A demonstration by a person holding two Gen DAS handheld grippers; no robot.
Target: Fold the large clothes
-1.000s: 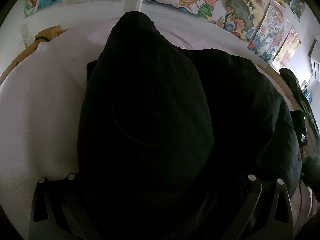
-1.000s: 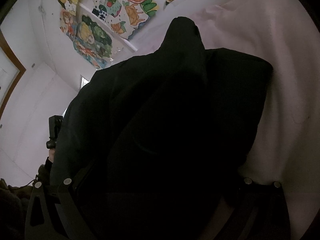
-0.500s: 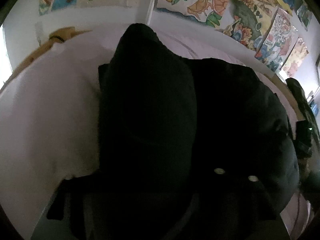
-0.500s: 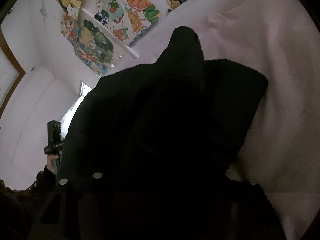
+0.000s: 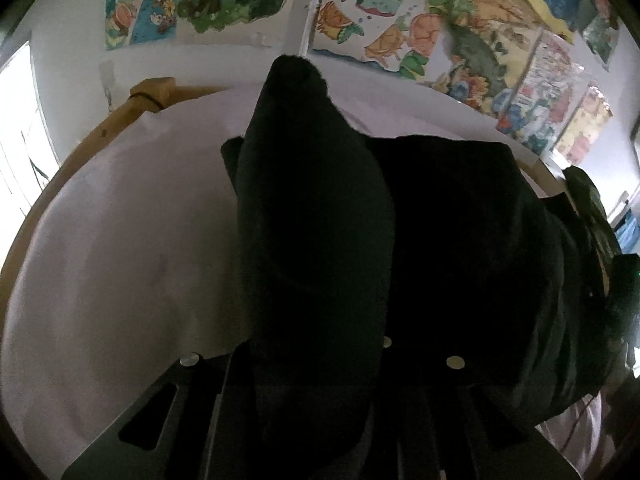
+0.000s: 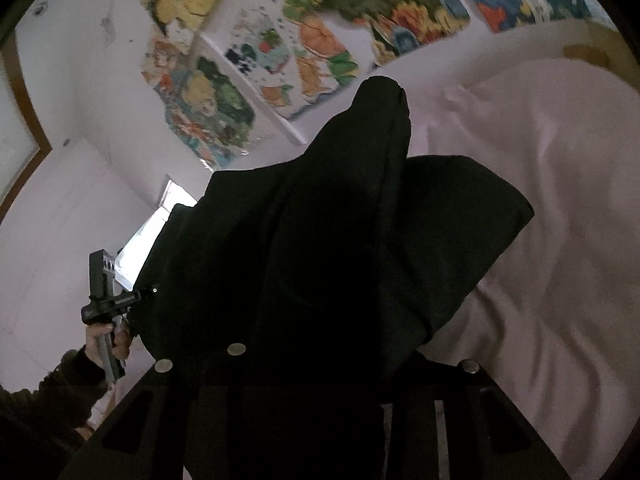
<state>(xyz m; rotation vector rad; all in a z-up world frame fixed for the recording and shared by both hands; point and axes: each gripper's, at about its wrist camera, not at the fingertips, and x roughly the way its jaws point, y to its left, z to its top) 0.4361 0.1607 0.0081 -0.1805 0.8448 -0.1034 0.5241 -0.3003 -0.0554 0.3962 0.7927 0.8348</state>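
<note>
**Black garment held up over the bed**

The large black fabric garment [image 5: 420, 240] hangs above the pale pink bedsheet [image 5: 120, 260], its lower folds resting there. The left gripper [image 5: 320, 368] and right gripper [image 6: 320, 368] each appear clamped on its edge, though dark cloth hides the fingertips. Colourful paper drawings [image 6: 280, 60] cover the white wall behind.

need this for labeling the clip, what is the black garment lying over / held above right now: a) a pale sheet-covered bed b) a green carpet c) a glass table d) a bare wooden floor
a, the black garment hangs from both grippers above a pale sheet spread over a bed with a wooden frame; the same sheet shows in the right wrist view.
</note>
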